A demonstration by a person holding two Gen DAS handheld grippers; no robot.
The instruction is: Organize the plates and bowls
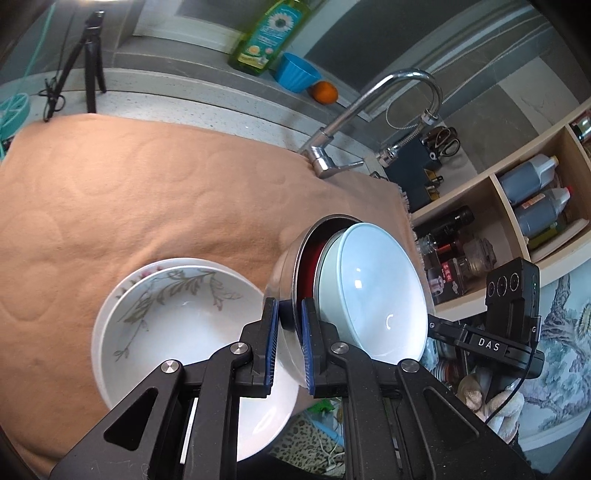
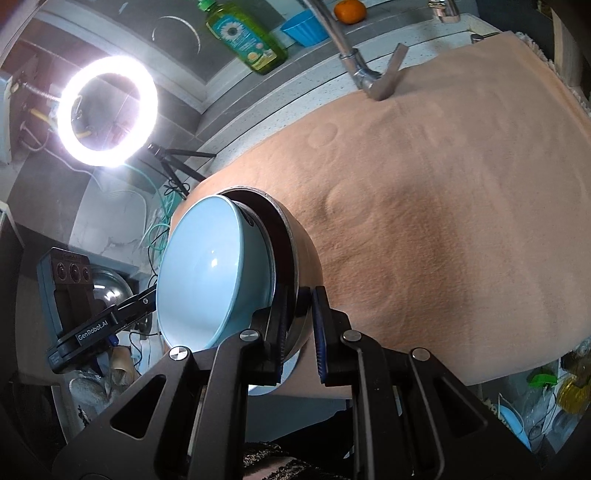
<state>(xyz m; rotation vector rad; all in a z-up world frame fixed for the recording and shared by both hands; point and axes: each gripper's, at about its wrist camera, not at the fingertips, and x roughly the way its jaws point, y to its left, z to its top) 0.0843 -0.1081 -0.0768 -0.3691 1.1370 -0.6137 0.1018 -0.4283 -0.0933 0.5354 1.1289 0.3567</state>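
A steel bowl [image 1: 282, 266] holds a red bowl [image 1: 308, 266] and a light blue bowl [image 1: 373, 288] nested inside it. The stack hangs tilted above the tan cloth [image 1: 147, 184]. My left gripper [image 1: 289, 314] is shut on the steel bowl's near rim. On the opposite rim my right gripper [image 2: 301, 306] is shut on the steel bowl [image 2: 303, 251], with the blue bowl [image 2: 207, 273] to its left. Each gripper shows in the other's view, the right gripper [image 1: 434, 326] and the left gripper [image 2: 147, 299]. A white floral bowl [image 1: 177, 325] sits in another white dish on the cloth, left of the stack.
A faucet [image 1: 369, 99] rises behind the cloth. On the back ledge stand a green detergent bottle [image 1: 269, 33], a blue cup [image 1: 295, 74] and an orange [image 1: 325, 91]. A shelf with bottles [image 1: 532, 192] is at right, a tripod [image 1: 85, 62] and ring light [image 2: 107, 110] at left.
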